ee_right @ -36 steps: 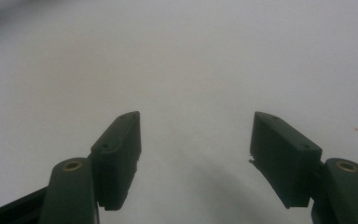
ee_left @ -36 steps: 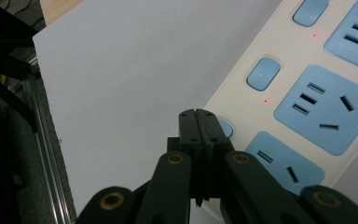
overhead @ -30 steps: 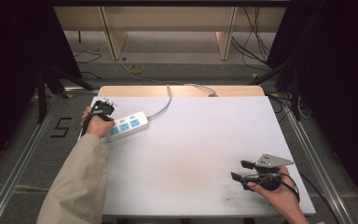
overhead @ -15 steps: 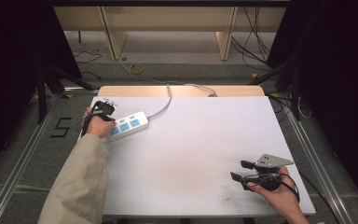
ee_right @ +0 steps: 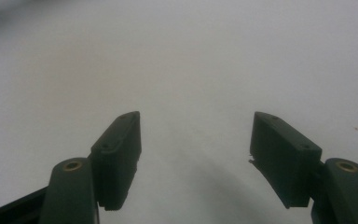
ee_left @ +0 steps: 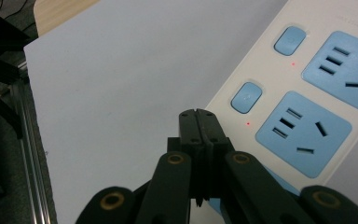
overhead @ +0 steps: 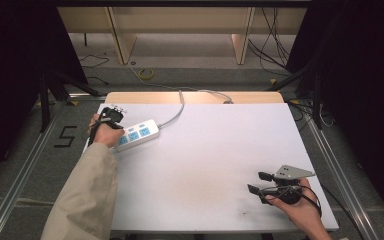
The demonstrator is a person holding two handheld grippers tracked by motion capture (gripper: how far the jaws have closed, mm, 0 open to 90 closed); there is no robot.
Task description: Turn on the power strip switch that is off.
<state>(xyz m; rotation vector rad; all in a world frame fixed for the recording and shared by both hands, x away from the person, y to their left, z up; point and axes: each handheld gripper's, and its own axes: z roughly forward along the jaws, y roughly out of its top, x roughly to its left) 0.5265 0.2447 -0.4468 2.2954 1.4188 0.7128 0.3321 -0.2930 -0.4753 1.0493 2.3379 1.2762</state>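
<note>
One power strip, two tools, one white desk.

The left tool (overhead: pixel 114 114) is sitting at the desk's (overhead: pixel 215 150) ten o'clock corner with its jaws pressed together, empty, tips hovering at the near edge of the power strip (overhead: pixel 137 134); that single strip, a white plastic bar, is lying slantwise just at three o'clock of the left tool, close to the desk's left edge; the left gripper view is showing two blue socket panels (ee_left: pixel 304 133), two rounded blue switches (ee_left: pixel 246 97) and two small red lights; one grey cord (overhead: pixel 176 112) is running from the strip off the far edge; the right tool (overhead: pixel 260 182) is resting at five o'clock with jaws standing apart, empty, above the smooth matte surface; wide bare room is lying between the tools.
</note>
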